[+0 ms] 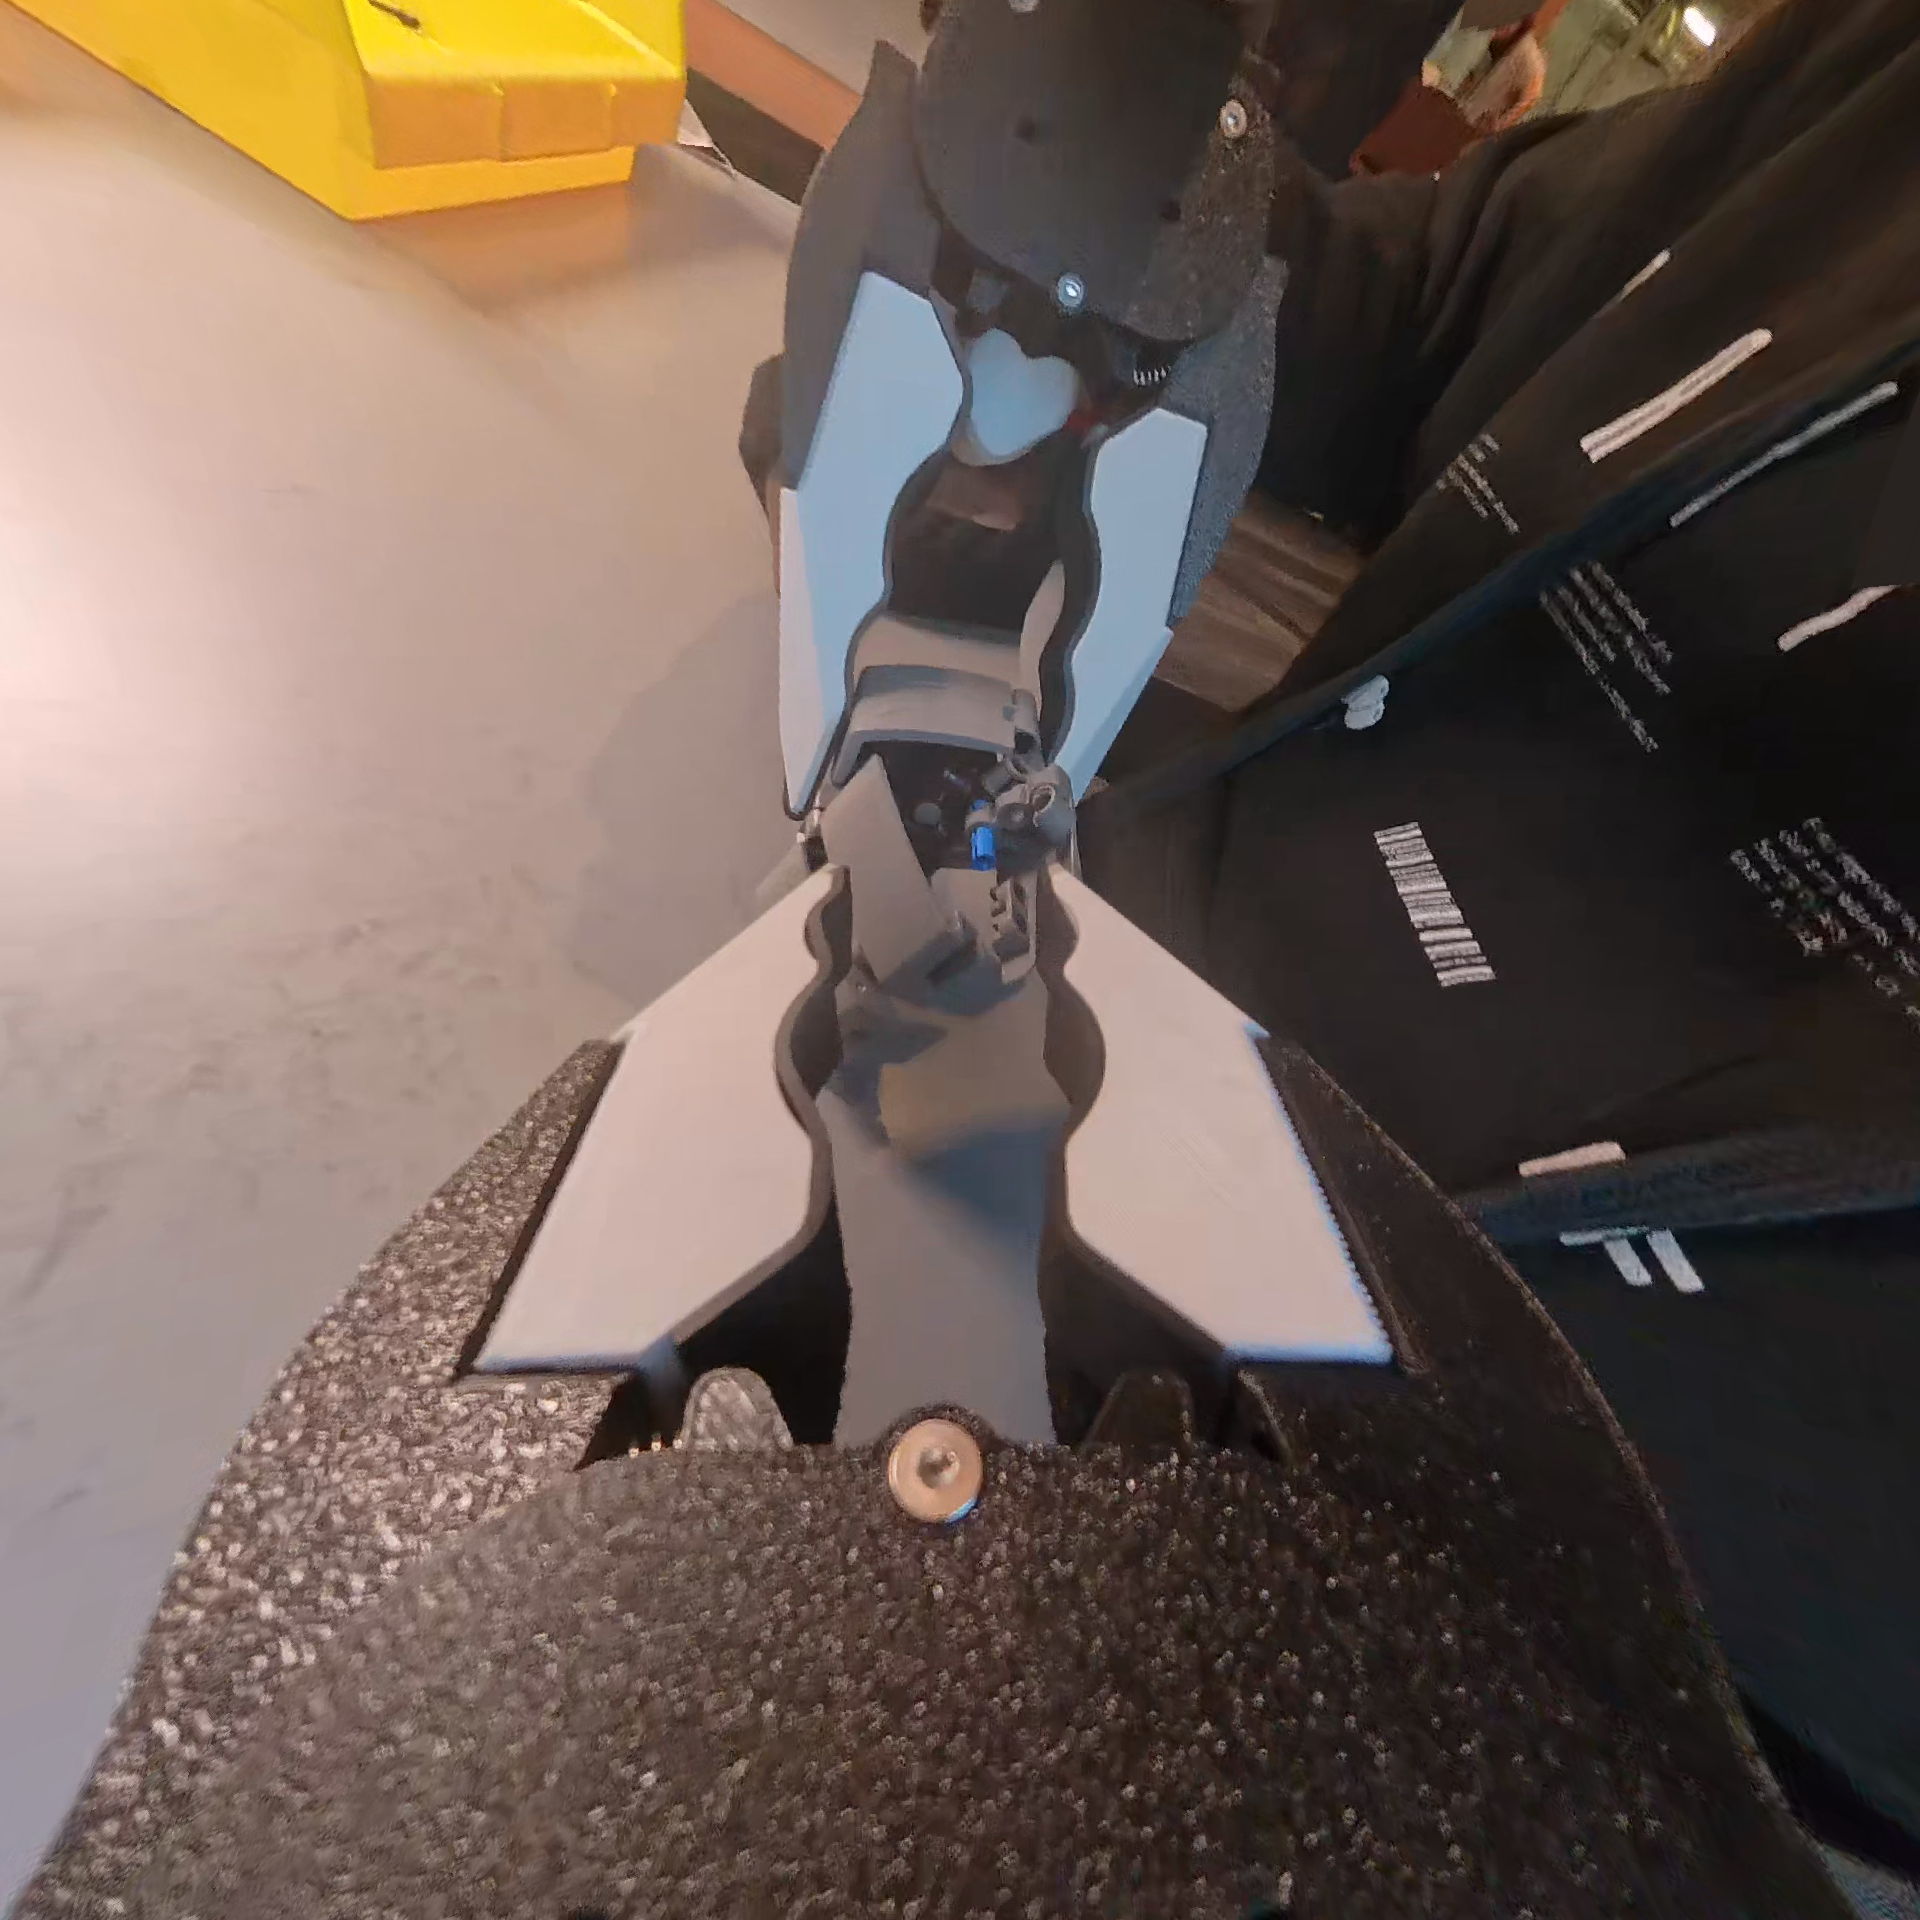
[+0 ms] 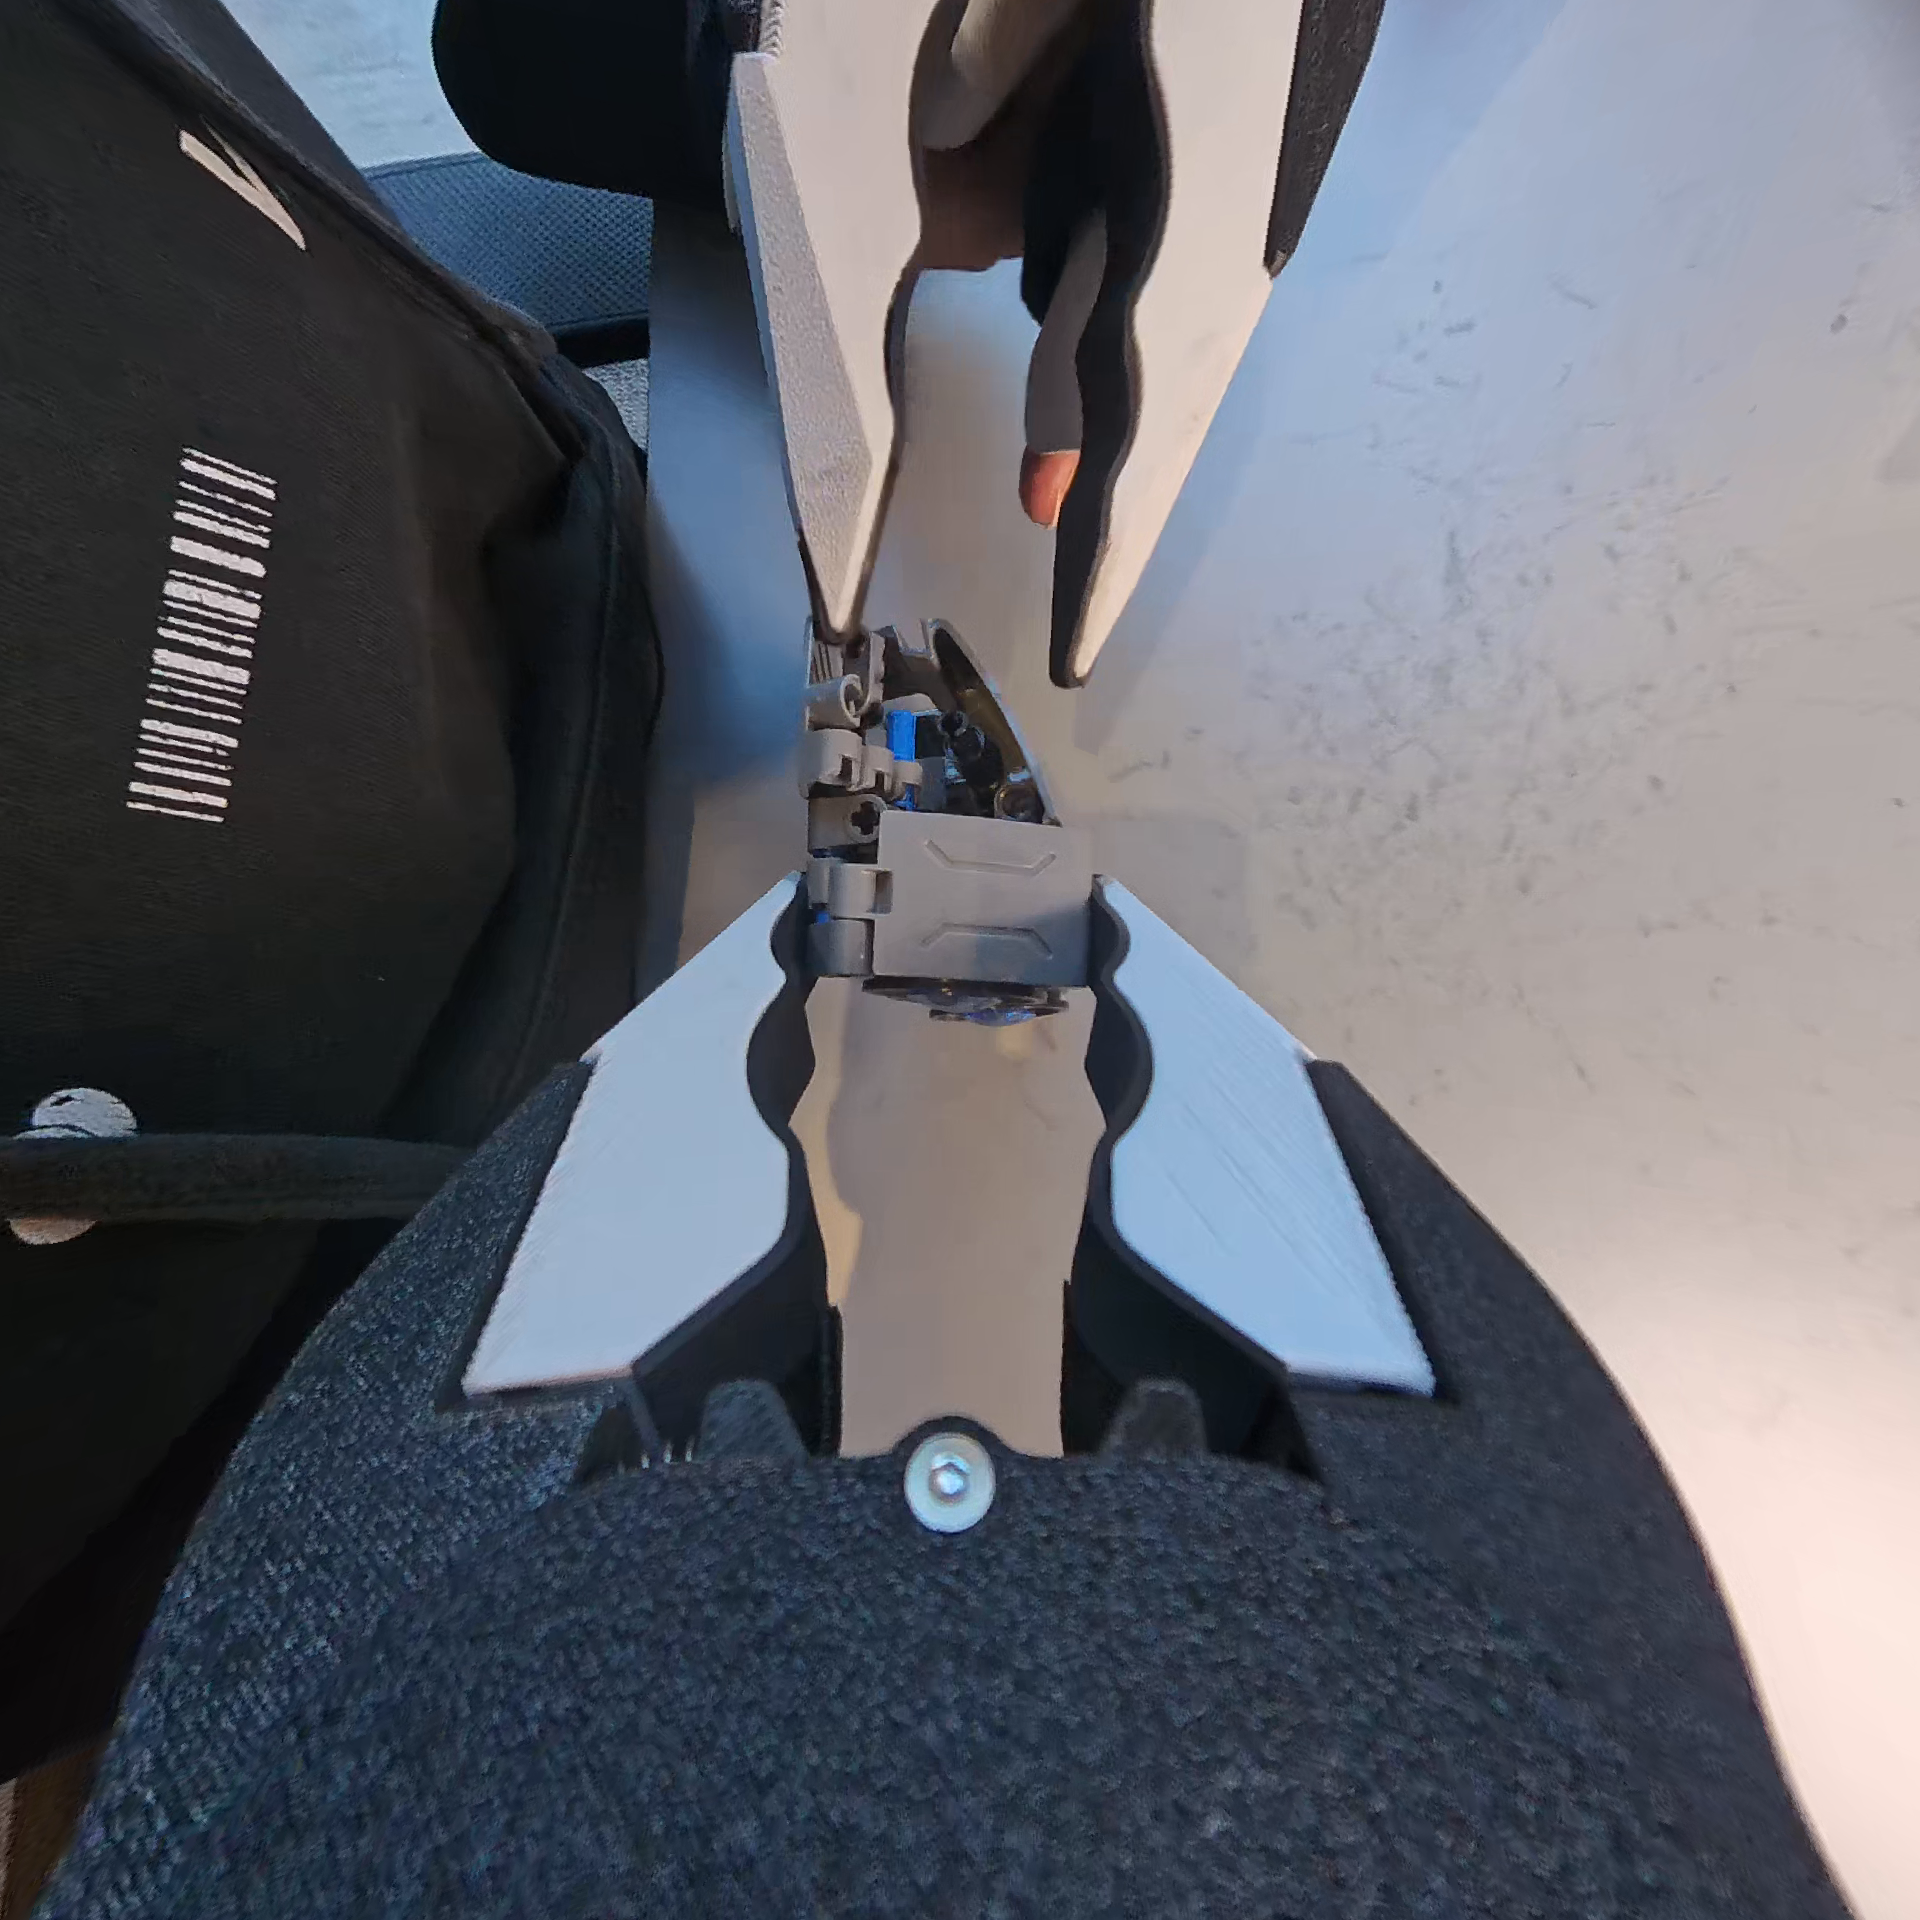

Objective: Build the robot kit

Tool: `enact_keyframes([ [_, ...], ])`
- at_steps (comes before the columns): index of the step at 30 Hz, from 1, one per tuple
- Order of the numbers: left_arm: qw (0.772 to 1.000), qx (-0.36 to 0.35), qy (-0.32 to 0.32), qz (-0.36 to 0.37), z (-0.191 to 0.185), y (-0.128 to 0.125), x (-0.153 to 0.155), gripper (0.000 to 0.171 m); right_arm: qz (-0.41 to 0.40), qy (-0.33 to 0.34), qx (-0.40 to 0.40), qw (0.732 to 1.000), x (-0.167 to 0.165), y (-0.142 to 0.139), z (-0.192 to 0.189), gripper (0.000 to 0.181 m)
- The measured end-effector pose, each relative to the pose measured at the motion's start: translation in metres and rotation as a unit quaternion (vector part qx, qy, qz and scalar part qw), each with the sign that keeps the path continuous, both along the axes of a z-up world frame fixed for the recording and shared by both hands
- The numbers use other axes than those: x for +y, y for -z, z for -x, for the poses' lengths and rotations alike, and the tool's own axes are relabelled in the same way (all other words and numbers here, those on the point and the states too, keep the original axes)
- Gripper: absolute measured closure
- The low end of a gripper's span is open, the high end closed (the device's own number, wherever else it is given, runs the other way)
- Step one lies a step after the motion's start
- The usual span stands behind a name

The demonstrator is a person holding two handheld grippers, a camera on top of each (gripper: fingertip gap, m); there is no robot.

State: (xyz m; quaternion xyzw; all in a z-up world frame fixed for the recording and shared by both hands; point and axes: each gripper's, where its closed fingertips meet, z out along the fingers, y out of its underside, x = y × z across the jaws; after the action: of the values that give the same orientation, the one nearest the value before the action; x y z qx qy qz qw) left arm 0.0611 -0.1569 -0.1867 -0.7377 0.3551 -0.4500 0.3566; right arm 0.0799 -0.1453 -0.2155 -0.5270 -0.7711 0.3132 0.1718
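A small grey brick-built model (image 1: 894, 914) with blue and black pins hangs above a pale table (image 1: 312, 727), held between the two grippers, which meet tip to tip. My left gripper (image 1: 940, 883) is closed on one end of it. My right gripper (image 2: 945, 883) is closed on a flat grey panel of the model (image 2: 977, 914) at the other end. In the left wrist view the right gripper (image 1: 951, 800) comes in from above. In the right wrist view the left gripper (image 2: 956, 655) comes in from above, with a person's finger (image 2: 1044, 488) behind it.
A yellow cardboard box (image 1: 447, 94) lies on the table at the far left. Black fabric with white print (image 1: 1558, 831) fills the right of the left wrist view and shows in the right wrist view (image 2: 260, 623). A grey chair seat (image 2: 520, 239) is behind it. There is about 4 centimetres between the tips of the two grippers.
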Motion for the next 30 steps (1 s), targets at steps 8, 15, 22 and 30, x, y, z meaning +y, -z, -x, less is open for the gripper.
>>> enact_keyframes([
  [8,0.998,0.014,0.044,-0.05,0.005,-0.007,-0.019,0.114,-0.001,0.0,0.002,1.0,-0.001,0.001,0.002,0.132],
  [15,0.972,0.173,0.021,-0.156,-0.006,0.039,-0.009,0.124,-0.008,-0.017,0.003,1.0,-0.004,0.001,0.003,0.132],
  [22,0.954,0.224,-0.01,-0.199,-0.005,0.043,0.002,0.143,-0.006,-0.023,0.002,1.0,-0.005,-0.005,0.0,0.132],
  [30,0.931,0.273,-0.045,-0.24,-0.004,0.049,0.004,0.144,0.008,-0.005,-0.017,1.0,-0.007,-0.002,-0.002,0.132],
])
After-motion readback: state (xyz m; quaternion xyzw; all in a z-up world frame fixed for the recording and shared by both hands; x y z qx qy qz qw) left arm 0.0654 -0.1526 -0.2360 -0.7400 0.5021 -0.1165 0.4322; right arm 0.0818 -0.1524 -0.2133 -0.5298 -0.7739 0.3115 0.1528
